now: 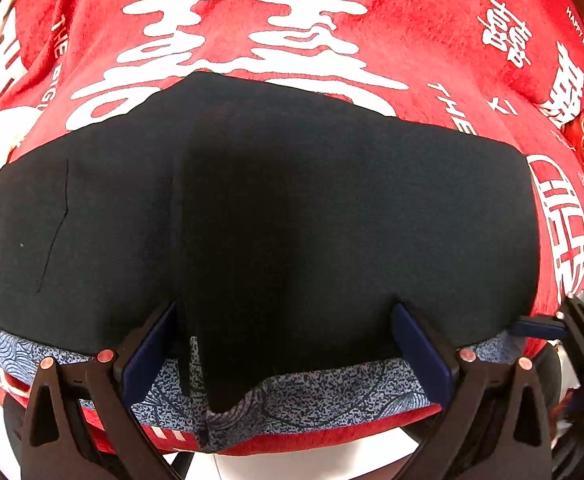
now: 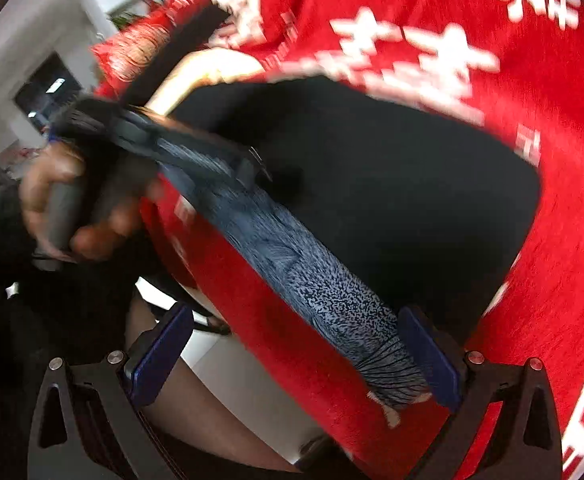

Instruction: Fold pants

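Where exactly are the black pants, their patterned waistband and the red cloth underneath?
black pants [image 1: 292,208], left wrist view, middle of the dark fabric.
patterned waistband [image 1: 331,392], left wrist view, speckled blue-grey strip at the near edge.
red cloth [image 2: 551,160], right wrist view, bare red area right of the pants.

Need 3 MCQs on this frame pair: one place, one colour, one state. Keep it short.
1. Where do the black pants lie?
A. on a red cloth with white characters
B. in a basket
C. on a bare wooden floor

2. What colour is the patterned band along the pants' near edge?
A. yellow
B. blue-grey
C. green

3. How do the jaws of the left hand-held gripper stand?
A. shut on the pants
B. shut on nothing
C. open, one finger either side of the pants' near edge

Answers:
1. A: the red cloth shows all round the pants.
2. B: speckled blue-grey print in both views.
3. C: a wide gap shows between its blue pads.
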